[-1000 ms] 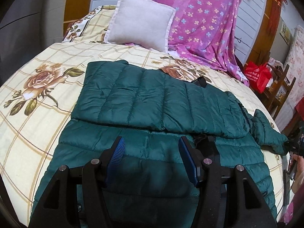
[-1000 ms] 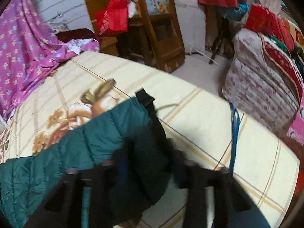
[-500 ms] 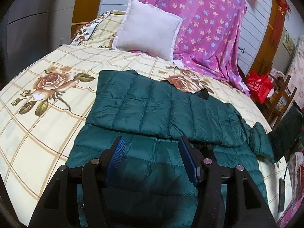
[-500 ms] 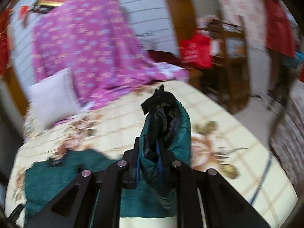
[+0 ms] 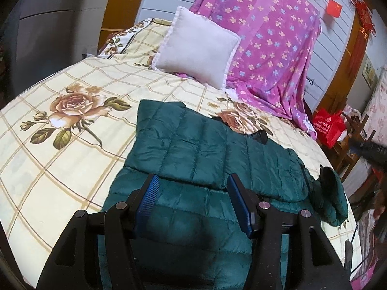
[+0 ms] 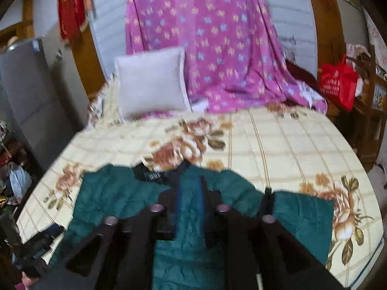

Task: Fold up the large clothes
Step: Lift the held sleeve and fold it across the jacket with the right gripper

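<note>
On the bed (image 5: 72, 154), the jacket (image 5: 205, 149) lies lengthwise left to right. Right gripper (image 6: 189, 205) clenches a jacket fold; left gripper (image 5: 193, 198) hovers released above the near edge.

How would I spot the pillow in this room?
Find the bed with the cream, rose-printed sheet. At its head, a pillow leans against a purple flowered cloth. It is the only plain pale square there, with no pattern.
</note>
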### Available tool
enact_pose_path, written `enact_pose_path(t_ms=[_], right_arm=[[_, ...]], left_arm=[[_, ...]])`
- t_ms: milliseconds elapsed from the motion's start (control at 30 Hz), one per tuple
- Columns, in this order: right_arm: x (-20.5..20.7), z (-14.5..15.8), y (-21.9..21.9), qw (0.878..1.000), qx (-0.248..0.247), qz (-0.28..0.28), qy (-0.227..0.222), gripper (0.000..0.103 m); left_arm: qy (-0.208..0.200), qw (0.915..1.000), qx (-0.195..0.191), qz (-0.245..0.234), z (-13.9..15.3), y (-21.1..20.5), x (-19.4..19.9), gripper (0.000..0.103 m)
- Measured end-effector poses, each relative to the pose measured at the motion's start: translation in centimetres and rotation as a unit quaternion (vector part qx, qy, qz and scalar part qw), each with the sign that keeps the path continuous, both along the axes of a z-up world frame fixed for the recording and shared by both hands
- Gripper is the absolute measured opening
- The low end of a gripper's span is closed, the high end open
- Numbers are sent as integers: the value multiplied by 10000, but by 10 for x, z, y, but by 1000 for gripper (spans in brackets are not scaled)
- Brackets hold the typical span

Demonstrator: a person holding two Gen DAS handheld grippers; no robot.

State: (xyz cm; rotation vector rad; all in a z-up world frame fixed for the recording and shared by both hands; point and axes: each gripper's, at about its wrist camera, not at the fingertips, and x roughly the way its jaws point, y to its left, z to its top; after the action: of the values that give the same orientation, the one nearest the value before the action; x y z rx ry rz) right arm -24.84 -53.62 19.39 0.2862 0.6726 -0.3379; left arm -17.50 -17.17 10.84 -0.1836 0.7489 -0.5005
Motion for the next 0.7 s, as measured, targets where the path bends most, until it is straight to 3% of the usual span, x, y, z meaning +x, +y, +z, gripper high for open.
enact_pose_path(t_ms=[67, 200, 433, 467, 500, 533, 567, 700], right_arm=[[-9, -12, -13, 9997, -69, -132, 186, 79], [-28, -53, -44, 9946, -244, -627, 786, 79], [-46, -133, -95, 9812, 242, -1266, 1439, 79], [-50, -136, -99, 9819, 311, -1305, 1334, 72], [-56, -133, -102, 9839, 426, -1305, 1142, 52], [-60, -128, -103, 9855, 526, -1291, 967, 42], [-63, -119, -103, 9865, 538, -1305, 827, 25], [-60, -77, -85, 9942, 405, -930, 346, 22]], left_arm=[[7, 10000, -24, 24, 0, 2, 1, 40], [153, 9999, -61, 35, -4, 0, 4, 40], [107, 9999, 79, -20, -7, -7, 1, 40], [114, 9999, 75, -20, -8, -7, 1, 40], [126, 9999, 68, -18, -8, -6, 2, 40], [128, 9999, 66, -16, -8, -7, 1, 40], [116, 9999, 65, -10, -8, -7, 1, 40], [121, 9999, 37, 11, -8, -6, 1, 40]])
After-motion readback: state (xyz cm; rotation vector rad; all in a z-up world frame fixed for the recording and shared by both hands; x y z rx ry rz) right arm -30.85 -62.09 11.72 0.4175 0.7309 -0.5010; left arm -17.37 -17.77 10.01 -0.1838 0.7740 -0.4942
